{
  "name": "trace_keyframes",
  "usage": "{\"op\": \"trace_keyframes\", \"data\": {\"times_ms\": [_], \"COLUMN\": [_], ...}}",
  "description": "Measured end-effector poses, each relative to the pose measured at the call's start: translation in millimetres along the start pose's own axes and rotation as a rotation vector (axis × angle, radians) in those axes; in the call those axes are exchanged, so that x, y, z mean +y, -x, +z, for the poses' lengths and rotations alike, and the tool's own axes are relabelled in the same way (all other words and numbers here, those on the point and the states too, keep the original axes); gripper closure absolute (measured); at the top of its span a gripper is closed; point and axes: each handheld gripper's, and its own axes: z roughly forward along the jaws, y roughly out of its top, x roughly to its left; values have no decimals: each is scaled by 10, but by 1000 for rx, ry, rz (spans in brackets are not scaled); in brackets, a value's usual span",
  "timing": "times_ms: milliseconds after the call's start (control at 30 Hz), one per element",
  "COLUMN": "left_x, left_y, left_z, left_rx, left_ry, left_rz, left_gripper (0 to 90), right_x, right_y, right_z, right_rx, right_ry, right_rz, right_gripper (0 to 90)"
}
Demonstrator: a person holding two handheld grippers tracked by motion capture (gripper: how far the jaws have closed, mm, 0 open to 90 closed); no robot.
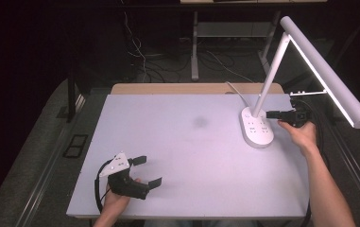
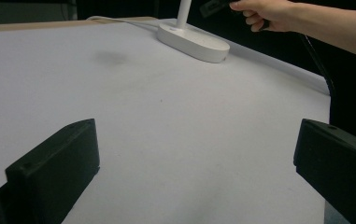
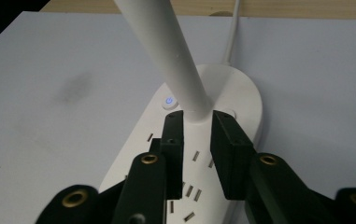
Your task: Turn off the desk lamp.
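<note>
- The desk lamp (image 1: 258, 127) stood at the far right of the white table (image 1: 182, 156), its oval base flat on the top, its stem leaning up and to the right, the long light bar reaching out past the table's right edge.
- The right gripper (image 1: 273, 114) was in on it from the right side, its tips at the foot of the stem just above the base.
- Seen in the right gripper view, the right gripper (image 3: 198, 140) had one black jaw on each side of the stem (image 3: 166, 51) where it meets the base, and the jaws sat narrow and close against it; I judged them clamped on the lamp, though the contact on the left jaw was hard to make out.
- A small power button (image 3: 168, 100) glowed blue on the base, just beyond the left jaw, and the light bar looked bright in the high view, so the lamp seemed to be on.
- The left gripper (image 1: 148, 171) waited at the near left of the table, well apart from the lamp, its jaws spread wide and holding nothing.
- The grasp looked made; any lifting, moving or adjusting of the lamp was yet to come, since the base sat fully on the table.
- A faint dark smudge (image 1: 200, 122) marked the table's middle.
</note>
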Motion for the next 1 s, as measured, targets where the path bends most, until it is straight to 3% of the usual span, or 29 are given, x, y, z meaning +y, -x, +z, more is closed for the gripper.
{"op": "trace_keyframes", "data": {"times_ms": [267, 500, 700, 767, 1000], "left_x": [0, -5, -7, -8, -12], "left_y": [3, -2, -2, -2, -7], "left_z": [2, 9, 14, 13, 5], "left_rx": [-1, 4, 5, 6, 11], "left_ry": [-1, -5, -9, -8, -9], "left_rz": [2, 0, -1, -2, -3], "left_gripper": [0, 0, 0, 0, 0], "right_x": [-5, -5, -2, -7, 6], "right_y": [68, 108, 131, 147, 155], "right_z": [127, 261, 334, 370, 412], "right_rx": [-9, -32, -60, -70, -71], "right_ry": [-3, 19, 3, 10, 22], "right_rz": [23, 53, 65, 93, 102], "right_gripper": [899, 899, 899, 900, 900]}}
